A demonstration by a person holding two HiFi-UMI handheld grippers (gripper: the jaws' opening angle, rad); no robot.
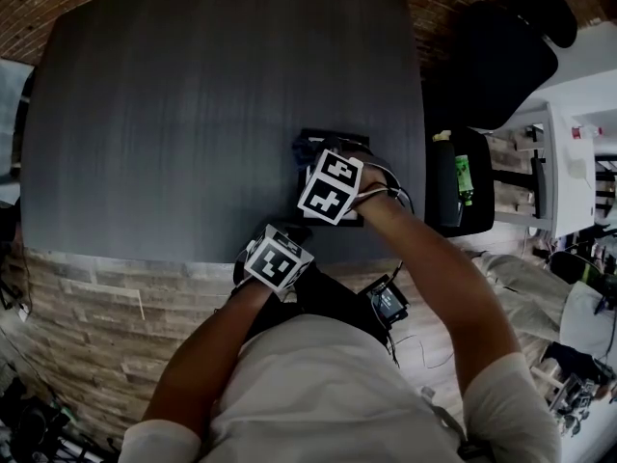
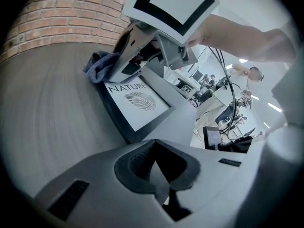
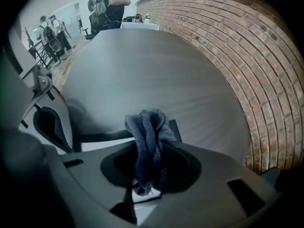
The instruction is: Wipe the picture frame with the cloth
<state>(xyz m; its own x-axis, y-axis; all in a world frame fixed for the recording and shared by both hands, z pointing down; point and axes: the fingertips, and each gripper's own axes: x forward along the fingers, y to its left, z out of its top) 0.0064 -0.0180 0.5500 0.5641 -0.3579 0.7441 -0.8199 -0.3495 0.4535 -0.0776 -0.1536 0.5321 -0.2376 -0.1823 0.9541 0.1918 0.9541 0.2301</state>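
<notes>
Between the right gripper's (image 3: pixel 149 167) 2 fingers a dark blue-grey cloth (image 3: pixel 148 129) is pinched. Its bunched folds stand out past the tips and rest on one corner of the picture frame (image 2: pixel 138 103), the corner farthest from the left gripper (image 2: pixel 157 170). That frame lies flat on the dark grey surface (image 3: pixel 156 65), near its front edge. It is black-rimmed, with a white sheet bearing the word NATURE above a fingerprint-like graphic. On the left gripper the 2 fingers are pressed together with nothing between them. It hovers by the surface's front edge, just short of the frame's near corner and apart from it. Beyond the surface runs a brick wall (image 3: pixel 237 56). At the right stands a black chair (image 1: pixel 501 51), and people (image 3: pixel 114 1) stand at the room's far end.
</notes>
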